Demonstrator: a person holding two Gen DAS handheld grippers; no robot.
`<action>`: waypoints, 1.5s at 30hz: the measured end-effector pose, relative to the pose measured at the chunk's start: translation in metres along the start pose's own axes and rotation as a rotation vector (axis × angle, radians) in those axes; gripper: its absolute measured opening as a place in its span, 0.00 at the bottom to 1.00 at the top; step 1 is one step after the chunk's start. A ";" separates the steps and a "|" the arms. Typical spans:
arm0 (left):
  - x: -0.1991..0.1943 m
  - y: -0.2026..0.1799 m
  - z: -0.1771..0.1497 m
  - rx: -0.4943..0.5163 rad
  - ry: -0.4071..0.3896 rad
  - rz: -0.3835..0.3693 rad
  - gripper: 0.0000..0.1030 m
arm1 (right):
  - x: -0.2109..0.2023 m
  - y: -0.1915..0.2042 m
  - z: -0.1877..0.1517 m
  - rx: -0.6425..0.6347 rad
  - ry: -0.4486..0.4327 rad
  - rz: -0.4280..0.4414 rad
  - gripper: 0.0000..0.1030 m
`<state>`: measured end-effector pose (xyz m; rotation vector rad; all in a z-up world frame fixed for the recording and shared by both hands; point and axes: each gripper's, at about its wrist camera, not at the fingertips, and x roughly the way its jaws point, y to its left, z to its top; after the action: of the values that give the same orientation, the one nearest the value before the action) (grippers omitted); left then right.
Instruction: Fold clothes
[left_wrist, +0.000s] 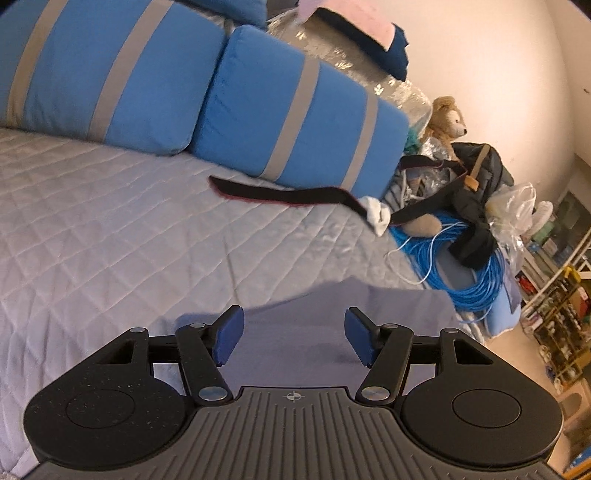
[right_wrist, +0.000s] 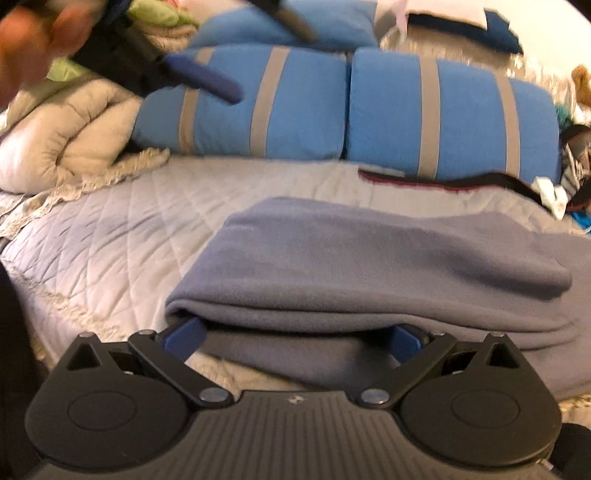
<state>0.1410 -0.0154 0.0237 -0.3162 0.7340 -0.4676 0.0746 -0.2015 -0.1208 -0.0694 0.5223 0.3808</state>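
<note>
A grey fleece garment (right_wrist: 369, 258) lies folded in layers on the quilted bed cover (right_wrist: 110, 240). My right gripper (right_wrist: 295, 339) is open wide at its near edge, and the tips of both blue pads (right_wrist: 184, 338) are tucked under the top fold. In the left wrist view my left gripper (left_wrist: 295, 336) hovers open above a corner of the same garment (left_wrist: 351, 310), with nothing between its pads. The right wrist view catches the left gripper (right_wrist: 207, 79) blurred at the upper left, held by a hand.
Two blue pillows with grey stripes (left_wrist: 295, 122) line the back of the bed, with a black strap (left_wrist: 280, 194) lying in front of them. A beige comforter (right_wrist: 62, 136) is bunched at the left. Past the bed's right edge are a blue cable coil (left_wrist: 469, 273), a teddy bear (left_wrist: 447, 118) and a black bag (left_wrist: 476, 173).
</note>
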 end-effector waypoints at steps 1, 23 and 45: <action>-0.001 0.002 -0.002 0.005 0.007 -0.001 0.57 | -0.005 -0.004 0.001 0.007 0.009 0.007 1.00; -0.007 0.034 -0.040 0.015 0.125 -0.010 0.58 | -0.045 -0.170 0.011 0.296 -0.008 -0.137 1.00; -0.001 0.032 -0.051 0.020 0.151 -0.055 0.58 | -0.025 -0.229 -0.001 0.828 0.005 0.016 0.64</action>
<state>0.1138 0.0067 -0.0258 -0.2853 0.8690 -0.5548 0.1398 -0.4227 -0.1167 0.7330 0.6515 0.1566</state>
